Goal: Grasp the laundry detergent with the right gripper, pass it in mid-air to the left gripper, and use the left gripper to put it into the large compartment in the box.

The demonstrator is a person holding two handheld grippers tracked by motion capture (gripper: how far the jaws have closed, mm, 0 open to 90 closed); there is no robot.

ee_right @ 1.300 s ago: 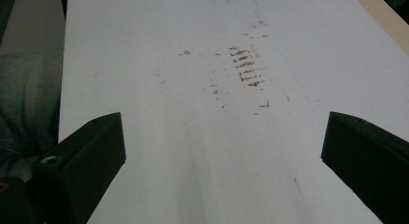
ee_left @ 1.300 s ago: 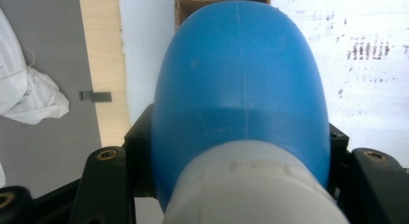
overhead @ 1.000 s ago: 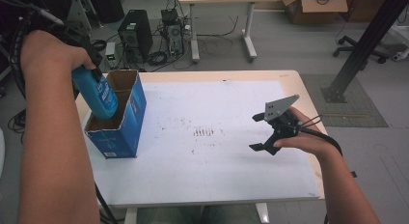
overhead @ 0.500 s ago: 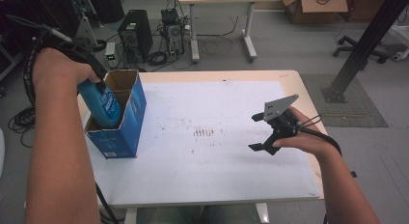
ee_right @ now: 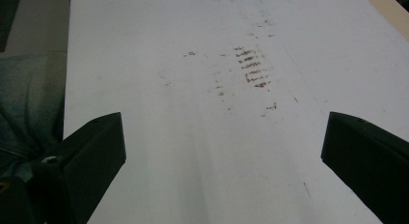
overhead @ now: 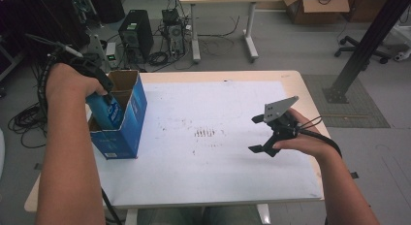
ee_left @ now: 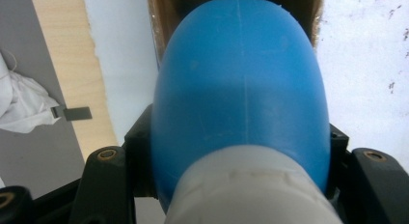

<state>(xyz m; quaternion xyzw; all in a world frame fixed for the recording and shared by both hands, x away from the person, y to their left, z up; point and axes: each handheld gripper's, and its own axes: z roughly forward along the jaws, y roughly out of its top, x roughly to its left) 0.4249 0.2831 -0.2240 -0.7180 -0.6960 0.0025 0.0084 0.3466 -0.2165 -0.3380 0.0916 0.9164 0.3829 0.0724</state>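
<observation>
The left gripper [overhead: 104,96] is clamping a blue bottle [overhead: 107,111] partway inside an open blue cardboard box [overhead: 127,119], while the right gripper [overhead: 261,135] is hovering over the white table [overhead: 203,176], jaws wide apart.

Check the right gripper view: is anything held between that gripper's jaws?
No: the right gripper has its jaws spread wide apart, with bare white table surface showing between them.
</observation>
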